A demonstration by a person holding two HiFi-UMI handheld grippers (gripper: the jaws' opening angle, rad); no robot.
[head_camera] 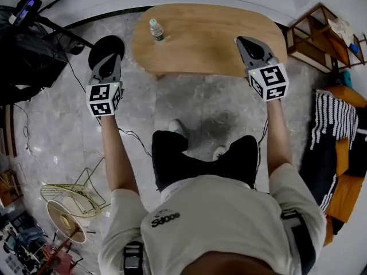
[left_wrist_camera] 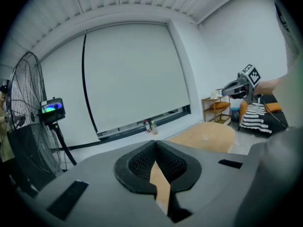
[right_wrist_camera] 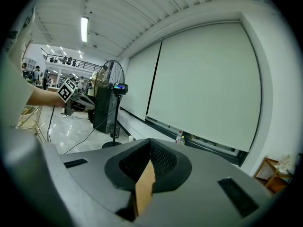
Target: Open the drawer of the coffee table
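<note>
**A:** How do the two claws stand?

**B:** The left claw [head_camera: 112, 58], jaws together on nothing, hangs over the floor [head_camera: 189, 105] just off the left end of the oval wooden bench [head_camera: 212, 39]. The right claw [head_camera: 243, 42], likewise closed and empty, is over the bench's right near edge.

**A:** And the drawer?

**B:** It cannot be made out from above. The bench lies ahead of the person's shoes [head_camera: 178, 128], with a plastic bottle [head_camera: 156, 30] upright near its left end.
</note>
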